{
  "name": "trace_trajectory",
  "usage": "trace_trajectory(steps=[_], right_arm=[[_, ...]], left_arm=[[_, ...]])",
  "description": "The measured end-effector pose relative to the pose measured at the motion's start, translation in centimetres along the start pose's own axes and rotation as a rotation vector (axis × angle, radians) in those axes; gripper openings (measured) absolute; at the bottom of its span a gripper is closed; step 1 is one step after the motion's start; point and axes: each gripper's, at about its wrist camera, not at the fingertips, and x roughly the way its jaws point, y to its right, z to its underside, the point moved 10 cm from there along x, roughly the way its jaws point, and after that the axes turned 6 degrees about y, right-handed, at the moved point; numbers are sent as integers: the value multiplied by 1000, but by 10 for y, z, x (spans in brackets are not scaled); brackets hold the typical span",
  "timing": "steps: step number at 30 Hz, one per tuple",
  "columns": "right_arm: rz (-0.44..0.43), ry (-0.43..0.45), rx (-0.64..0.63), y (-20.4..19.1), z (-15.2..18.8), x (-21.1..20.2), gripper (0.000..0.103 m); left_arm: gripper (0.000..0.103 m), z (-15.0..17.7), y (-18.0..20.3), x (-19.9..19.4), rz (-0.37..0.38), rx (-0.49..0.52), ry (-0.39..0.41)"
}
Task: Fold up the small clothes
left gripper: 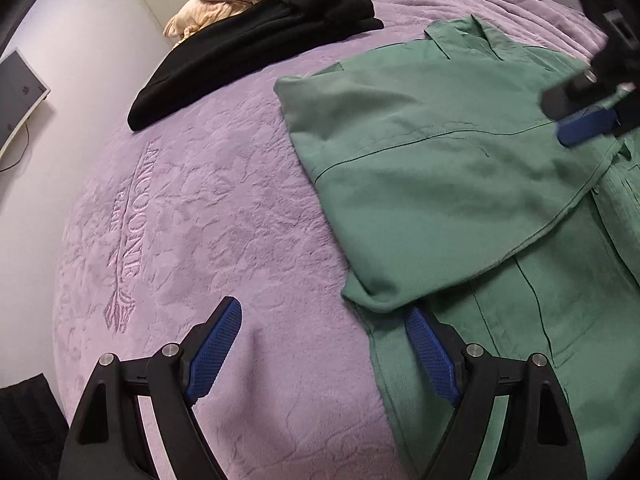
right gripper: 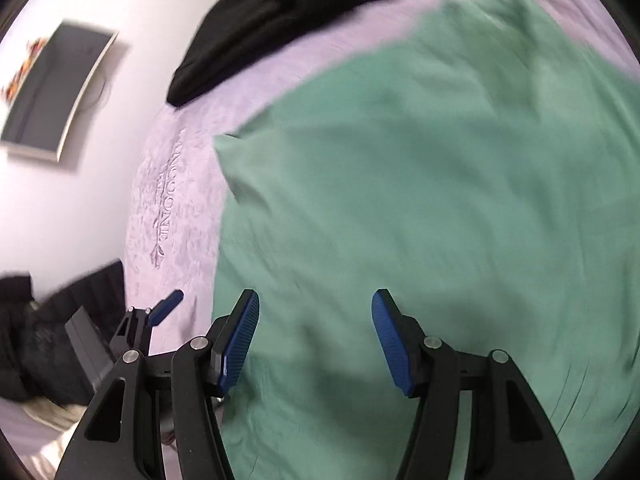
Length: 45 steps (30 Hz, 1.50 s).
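A green collared shirt (left gripper: 440,160) lies spread on the lilac bedspread (left gripper: 220,220), with one side folded over its body. My left gripper (left gripper: 324,352) hovers open at the shirt's near left edge, one pad over the cloth and the other over the bedspread, with nothing between them. My right gripper (left gripper: 580,116) shows blurred at the upper right above the shirt. In the right wrist view my right gripper (right gripper: 316,340) stands open over the green shirt (right gripper: 400,200) and holds nothing. The left gripper (right gripper: 160,312) shows low at the left, over the lilac bedspread (right gripper: 176,200).
A folded black garment (left gripper: 260,52) lies at the far side of the bed, with a beige garment (left gripper: 216,12) behind it. The bed's left edge drops to a pale floor where a flat screen (left gripper: 16,96) lies. Dark items (right gripper: 40,320) lie on the floor near the bed's corner.
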Motion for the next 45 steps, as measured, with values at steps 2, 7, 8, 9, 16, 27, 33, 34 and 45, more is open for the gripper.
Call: trace_trajectory(steps=[2,7,8,9,16,27,33,34,45], right_arm=[[31,-5,-110,-20,-26,12,64],[88,-62,-334,-79,-80,73,64],[102,-81,-358,-85,-86,86,64],[117,-95,-377,-89,-90,97,64],[225,-181,-491,-94,-89,134,3],[338,-71,-434,-64,-132,149,1],[264,-38,-403,-63,-117,102,2],[245,-39,-401,-68,-112,93,2],[53,-133,-118,-33,35,23,73]], left_arm=[[85,-4,0,9,11,-45,4],[85,-4,-10,18,37,-221,19],[85,-3,-10,20,41,-249,19],[84,-2,-11,20,44,-273,20],[84,7,-18,21,47,-387,25],[84,25,-31,25,14,-503,22],[84,30,-37,16,22,-554,8],[84,32,-38,14,18,-549,7],[84,42,-98,4,-5,-652,-47]])
